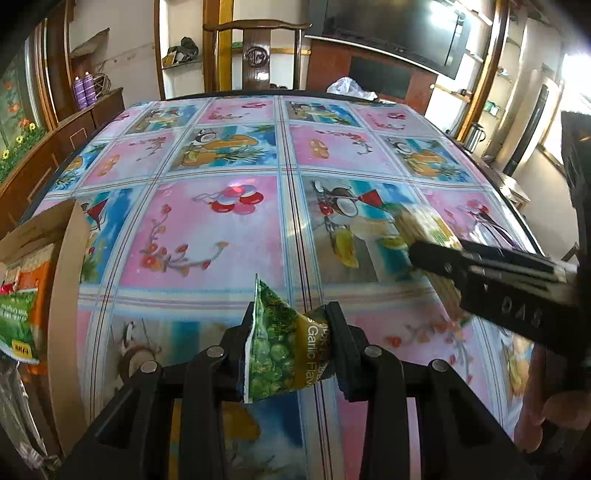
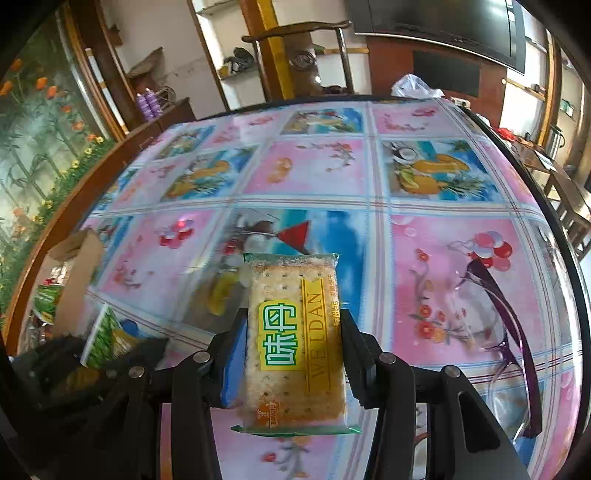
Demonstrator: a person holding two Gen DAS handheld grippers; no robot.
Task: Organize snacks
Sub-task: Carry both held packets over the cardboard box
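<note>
A: Start with the left wrist view. What's the setting?

B: A living room with a dark wooden chair [image 1: 258, 55] and a black television [image 1: 399, 29] along the top of the frame. Below them spreads the tabletop [image 1: 229, 236], covered in a glossy pink-and-blue oilcloth printed with fruit and balloons.

A: And the left gripper [image 1: 291, 350]?

B: At the bottom centre, clenched on a small green foil packet of garlic-flavour peas [image 1: 280, 354], which is crumpled between the pads and lifted clear of the cloth. At the left edge stands an open brown cardboard box [image 1: 62, 251] that already holds packets, one green and one orange among them.

A: Anything else there?

B: The right gripper [image 1: 436, 258] reaches in from the right edge, grasping a pale cracker pack; a hand [image 1: 543, 417] shows at the lower right.

A: Now the right wrist view.

B: Same tabletop [image 2: 443, 258], same chair at the top. The right gripper [image 2: 295, 354] at the lower centre grips a clear-wrapped rectangular cracker pack with a green and yellow label [image 2: 295, 347] by its long sides, held above the cloth. The cardboard box [image 2: 79, 273] sits at the left edge, and the left gripper [image 2: 110, 347] with its green packet lies just below it.

A: So how far along?

B: Well along, I'd judge. No loose snacks are seen on the cloth in either view; several are boxed, and the two held packets are left to go in.
</note>
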